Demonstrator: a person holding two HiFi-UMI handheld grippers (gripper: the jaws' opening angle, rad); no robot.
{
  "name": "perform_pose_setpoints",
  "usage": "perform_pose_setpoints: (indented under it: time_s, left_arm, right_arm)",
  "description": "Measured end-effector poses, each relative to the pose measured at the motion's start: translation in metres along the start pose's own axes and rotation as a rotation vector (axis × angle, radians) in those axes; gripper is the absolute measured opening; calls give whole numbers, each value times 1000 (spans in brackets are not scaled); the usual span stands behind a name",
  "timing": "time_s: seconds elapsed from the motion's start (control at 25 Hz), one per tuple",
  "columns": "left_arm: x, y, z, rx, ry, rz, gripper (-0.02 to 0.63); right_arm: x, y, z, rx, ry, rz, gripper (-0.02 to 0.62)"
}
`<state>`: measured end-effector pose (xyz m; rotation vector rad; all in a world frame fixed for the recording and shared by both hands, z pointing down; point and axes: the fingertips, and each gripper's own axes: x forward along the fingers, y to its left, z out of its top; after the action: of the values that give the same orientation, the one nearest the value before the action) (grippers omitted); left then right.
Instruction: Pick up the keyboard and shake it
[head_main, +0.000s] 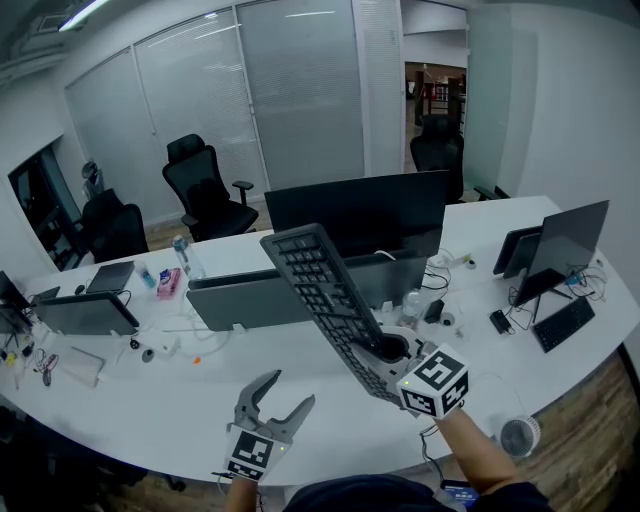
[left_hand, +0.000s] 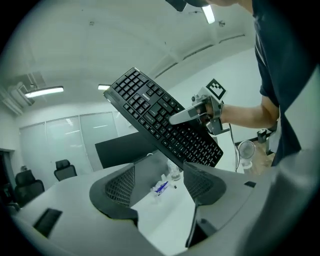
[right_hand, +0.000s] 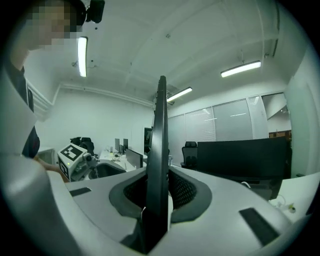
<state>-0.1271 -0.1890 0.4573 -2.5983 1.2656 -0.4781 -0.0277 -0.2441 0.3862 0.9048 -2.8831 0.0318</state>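
A black keyboard (head_main: 325, 295) hangs tilted in the air above the white desk (head_main: 150, 400), its far end raised toward the monitors. My right gripper (head_main: 385, 350) is shut on its near end. In the right gripper view the keyboard (right_hand: 161, 140) stands edge-on, pinched between the jaws of my right gripper (right_hand: 159, 195). My left gripper (head_main: 277, 403) sits low at the left of the keyboard, open and empty, apart from it. From the left gripper view, the keyboard (left_hand: 160, 125) shows key-side on, above my left gripper (left_hand: 160, 192), with my right gripper (left_hand: 192, 114) clamped on it.
A dark monitor (head_main: 360, 210) and a grey screen back (head_main: 250, 300) stand behind the keyboard. More screens (head_main: 565, 245) and a second keyboard (head_main: 563, 325) lie at the right. Office chairs (head_main: 205, 190) stand behind the desk. A small fan (head_main: 518, 437) sits near the right front edge.
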Motion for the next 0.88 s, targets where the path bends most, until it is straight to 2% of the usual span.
perform_pose_setpoints:
  time_s: [0.16,0.4,0.68,0.88]
  left_arm:
    - [-2,-1,2,29,10,13,305]
    - [-4,3,4,131,44,69,305]
    - [-5,3,10,232,68,108,305]
    - [-6,5,16,264,66,133,305]
  right_arm:
    - [1,-2,-8,-91,62,-58,87]
    - [7,-5,-15,-247,134,-142,87]
    - [8,-7,-22,-383,205,-205,86]
    - [9,-9,-28,-487,258,-258,86]
